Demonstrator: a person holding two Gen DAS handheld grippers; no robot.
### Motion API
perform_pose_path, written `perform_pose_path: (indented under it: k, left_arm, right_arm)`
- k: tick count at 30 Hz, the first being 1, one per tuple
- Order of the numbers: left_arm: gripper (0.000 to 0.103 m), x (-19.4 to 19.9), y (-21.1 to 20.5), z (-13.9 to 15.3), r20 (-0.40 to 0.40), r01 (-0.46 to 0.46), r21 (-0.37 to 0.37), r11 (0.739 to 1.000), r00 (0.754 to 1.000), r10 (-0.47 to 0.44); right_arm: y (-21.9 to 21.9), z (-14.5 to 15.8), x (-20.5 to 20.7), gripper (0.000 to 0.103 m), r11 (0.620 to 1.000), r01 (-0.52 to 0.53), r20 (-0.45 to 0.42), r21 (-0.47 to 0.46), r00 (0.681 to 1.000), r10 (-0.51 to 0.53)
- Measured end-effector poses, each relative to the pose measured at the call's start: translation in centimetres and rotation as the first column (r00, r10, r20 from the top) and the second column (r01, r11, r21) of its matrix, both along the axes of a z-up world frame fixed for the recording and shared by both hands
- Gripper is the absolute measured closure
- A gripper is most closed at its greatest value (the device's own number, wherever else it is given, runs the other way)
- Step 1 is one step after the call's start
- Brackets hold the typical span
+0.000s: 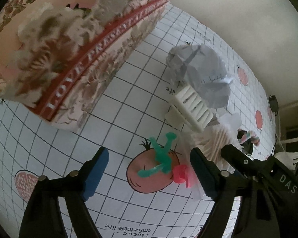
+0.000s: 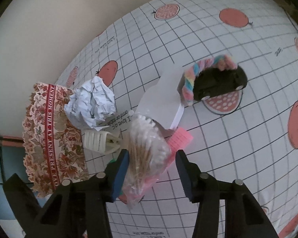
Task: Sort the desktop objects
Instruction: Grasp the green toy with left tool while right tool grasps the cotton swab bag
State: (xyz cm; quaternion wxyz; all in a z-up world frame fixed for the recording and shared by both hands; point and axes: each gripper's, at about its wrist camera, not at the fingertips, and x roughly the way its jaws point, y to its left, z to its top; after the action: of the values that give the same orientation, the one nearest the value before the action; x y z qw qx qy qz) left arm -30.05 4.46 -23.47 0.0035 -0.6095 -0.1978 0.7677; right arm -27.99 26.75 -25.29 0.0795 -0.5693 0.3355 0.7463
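- Gridded white tablecloth [image 2: 248, 130] with printed red fruit carries clutter.
- Right gripper [image 2: 152, 170] spread wide around clear bag of cotton swabs [image 2: 147, 154].
- Left gripper [image 1: 149, 175] released above green plastic figure [image 1: 162, 154].
- Crumpled white paper ball [image 2: 91, 105] and white plastic hair clip [image 2: 97, 141] crowd beside floral paper box [image 2: 49, 134].

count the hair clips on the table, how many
2. A white clip lies just below the paper ball, beside the swab bag. A pink clip lies right of the swab bag, partly under it. The pile may hide others.

Both wrist views close above tablecloth [image 1: 129, 99], sharing paper ball [image 2: 91, 103].
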Motion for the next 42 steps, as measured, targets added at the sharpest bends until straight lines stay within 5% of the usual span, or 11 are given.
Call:
perform_pose_path:
  k: [15, 26, 42]
  left_arm:
    - [0.047, -0.2, 1.1, -0.9, 0.022, 0.029, -0.017, 0.999, 0.999, -0.029]
    - [0.083, -0.6, 1.9, -0.6, -0.004, 0.065, 0.026, 0.998, 0.998, -0.065]
    - [0.087, -1.3, 1.9, 0.1, -0.024, 0.059, 0.028, 0.998, 0.998, -0.059]
  right_arm:
    - [-0.3, 0.3, 0.1, 0.066, 1.000, -0.004, -0.030, 0.001, 1.000, 0.004]
    - [0.1, 0.5, 0.4, 0.072, 1.000, 0.011, -0.059, -0.025, 0.998, -0.013]
    - [1.4, 2.6, 1.4, 0.082, 0.996, 0.076, -0.162, -0.051, 0.983, -0.084]
